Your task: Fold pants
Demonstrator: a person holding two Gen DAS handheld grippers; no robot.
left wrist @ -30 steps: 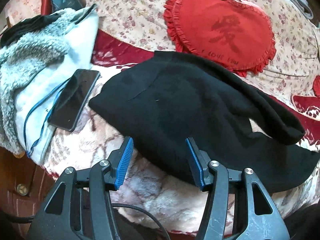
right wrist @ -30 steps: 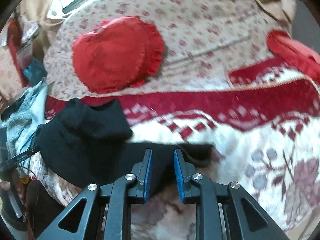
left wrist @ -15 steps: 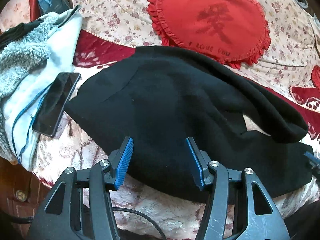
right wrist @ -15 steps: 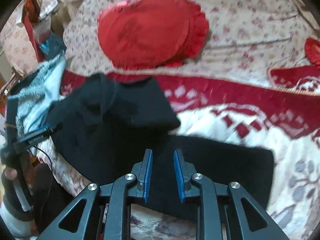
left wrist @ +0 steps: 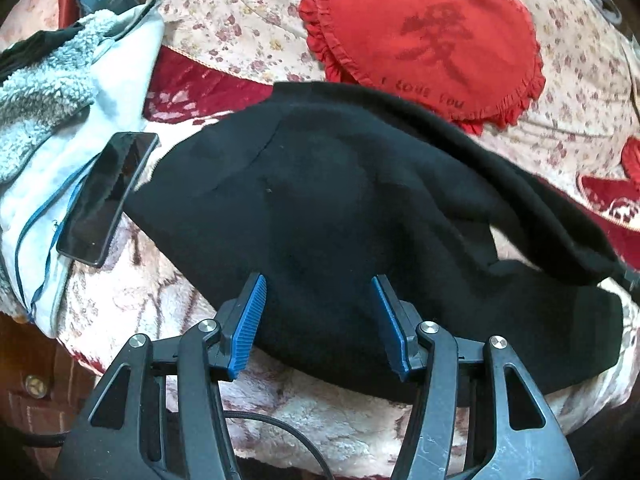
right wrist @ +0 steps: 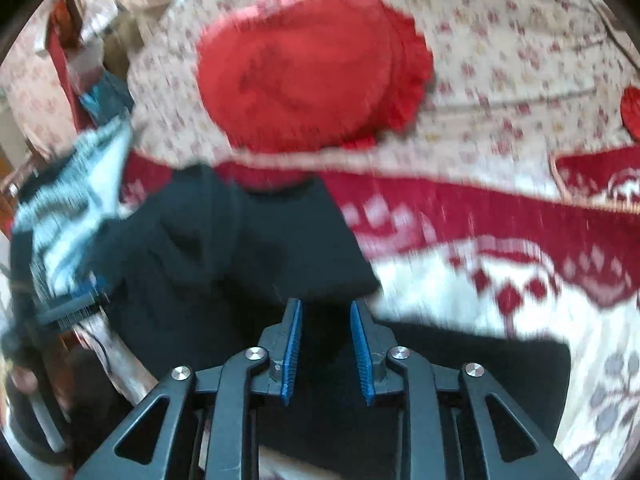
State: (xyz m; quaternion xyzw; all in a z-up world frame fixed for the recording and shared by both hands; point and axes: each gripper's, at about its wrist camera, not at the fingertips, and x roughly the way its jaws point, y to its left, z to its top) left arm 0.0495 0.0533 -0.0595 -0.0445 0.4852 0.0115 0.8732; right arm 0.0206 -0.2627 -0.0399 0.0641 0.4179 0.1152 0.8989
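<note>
Left wrist view: my left claw [left wrist: 318,286] hangs wide over the near edge of the black pants [left wrist: 320,200], which lie bunched on the blanket-covered bed [left wrist: 320,432], one leg doubled over; a phone [left wrist: 106,198] sits just beside them. Right wrist view, blurred: my right claw [right wrist: 326,312] is narrow but parted, gripping nothing, low over the pants [right wrist: 224,256], I judge to pinch a leg.

The left wrist view looks forward and down, close over the crumpled black fabric pants [left wrist: 340,200] on the bed. The right wrist view, blurred, looks from the same near edge toward the red heart-shaped frilled cushion [right wrist: 304,76]. Both views share the pants [right wrist: 224,248], cushion [left wrist: 432,36] and red-and-white patterned fleece blanket [left wrist: 320,412].
</note>
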